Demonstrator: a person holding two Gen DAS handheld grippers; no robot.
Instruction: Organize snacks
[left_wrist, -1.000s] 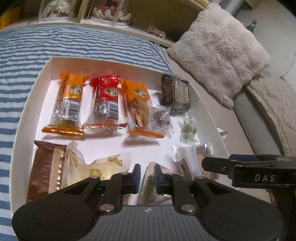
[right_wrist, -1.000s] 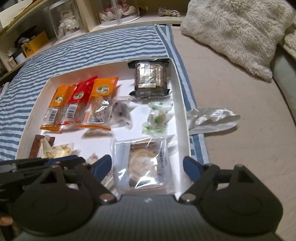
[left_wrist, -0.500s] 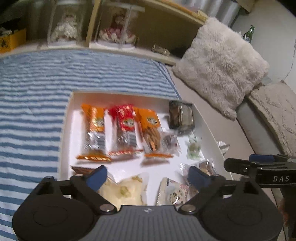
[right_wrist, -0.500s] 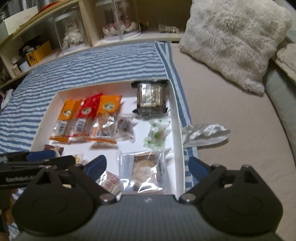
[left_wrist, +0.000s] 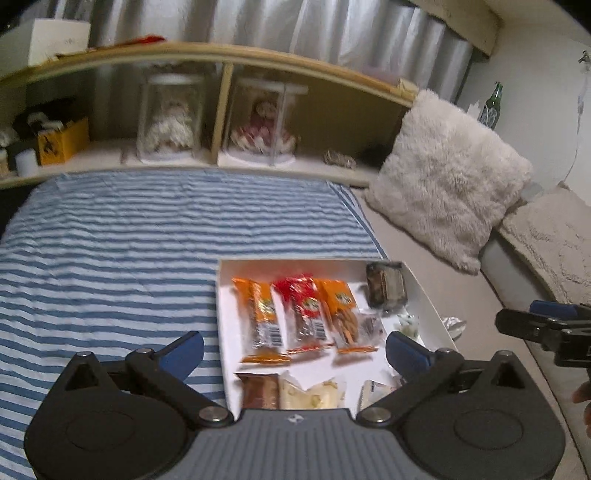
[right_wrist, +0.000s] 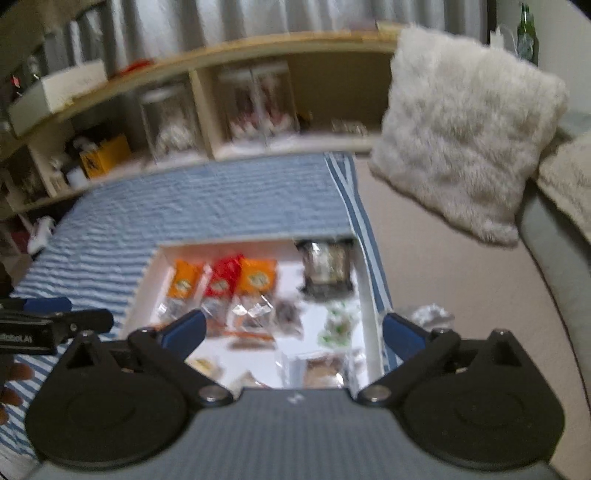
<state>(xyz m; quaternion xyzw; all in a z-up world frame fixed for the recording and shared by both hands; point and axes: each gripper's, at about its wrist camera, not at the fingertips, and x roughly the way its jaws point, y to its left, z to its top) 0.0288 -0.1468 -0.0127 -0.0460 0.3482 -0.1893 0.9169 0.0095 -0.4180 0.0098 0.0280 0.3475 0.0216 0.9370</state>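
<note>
A white box tray (left_wrist: 221, 314) on the bed holds the snacks: three long packs, orange (left_wrist: 258, 321), red (left_wrist: 304, 314) and orange (left_wrist: 341, 314), a dark pack (left_wrist: 386, 290), plus a brown pack (left_wrist: 260, 391) and a pale yellow one (left_wrist: 310, 393) in front. My left gripper (left_wrist: 295, 349) hangs above the tray's near end, its jaws opening wide with nothing between them. My right gripper (right_wrist: 293, 328) is open and empty above the tray (right_wrist: 147, 288), over a clear-wrapped biscuit pack (right_wrist: 325, 367) and green-white candies (right_wrist: 338, 325). Each gripper shows at the edge of the other's view.
The tray rests on a blue-striped blanket (left_wrist: 110, 258). To the right are a fluffy white pillow (left_wrist: 450, 184) and a crumpled silver wrapper (right_wrist: 432, 314) beside the tray. A wooden shelf (left_wrist: 258, 59) with dolls in clear cases runs along the back.
Both grippers have risen and drawn back from the tray. The left jaws went from nearly shut around a packet to wide open, the packet staying in the tray. The right jaws widened slightly.
</note>
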